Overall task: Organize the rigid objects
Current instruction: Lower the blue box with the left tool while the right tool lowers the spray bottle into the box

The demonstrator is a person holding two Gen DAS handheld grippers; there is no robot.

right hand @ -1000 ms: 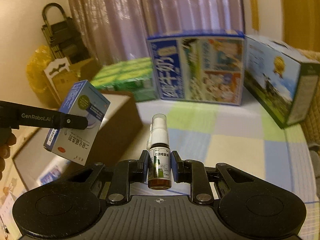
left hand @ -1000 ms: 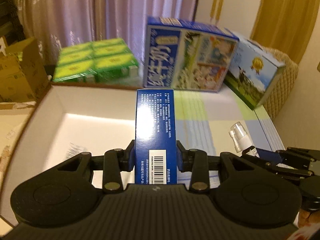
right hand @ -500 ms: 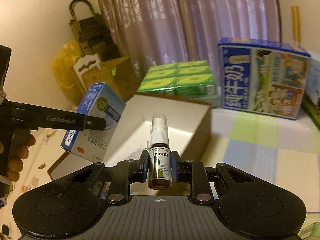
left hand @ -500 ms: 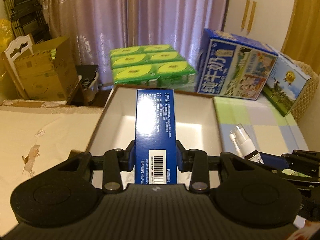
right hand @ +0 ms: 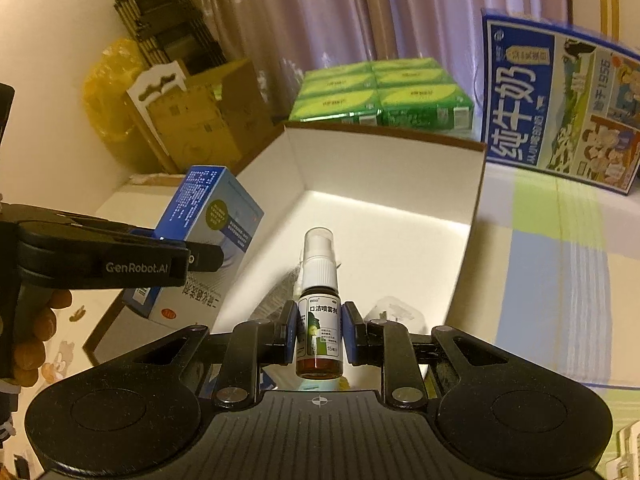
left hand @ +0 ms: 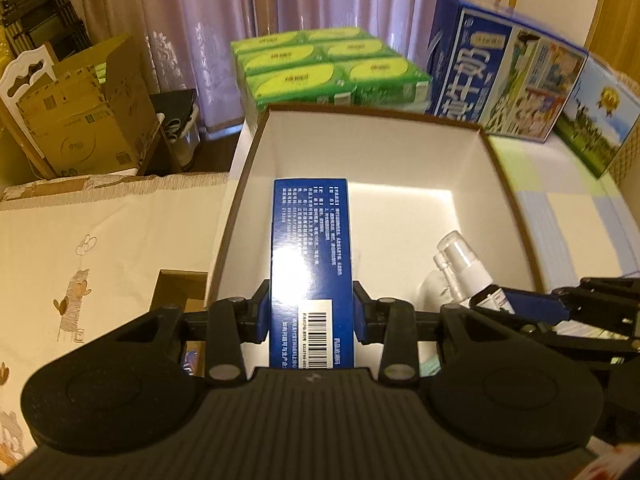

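Note:
My left gripper (left hand: pixel 311 314) is shut on a blue medicine carton (left hand: pixel 310 248) and holds it over the near left part of an open white-lined cardboard box (left hand: pixel 372 148). The carton also shows in the right wrist view (right hand: pixel 208 232). My right gripper (right hand: pixel 320 334) is shut on a small brown spray bottle (right hand: pixel 319 304) with a white cap, held upright above the box's (right hand: pixel 384 168) near edge. The bottle shows in the left wrist view (left hand: pixel 464 268), to the right of the carton. A clear plastic item (right hand: pixel 394 312) lies inside the box.
Green tissue packs (left hand: pixel 328 68) stand behind the box. A large blue milk carton case (left hand: pixel 504 76) and a second case (left hand: pixel 596 120) stand at the back right on the checked cloth (right hand: pixel 560 264). A brown cardboard box (left hand: pixel 84 116) stands at the left.
Both grippers have moved left and forward with their loads, from above the checked cloth to above the open box. The box now fills the middle of both views.

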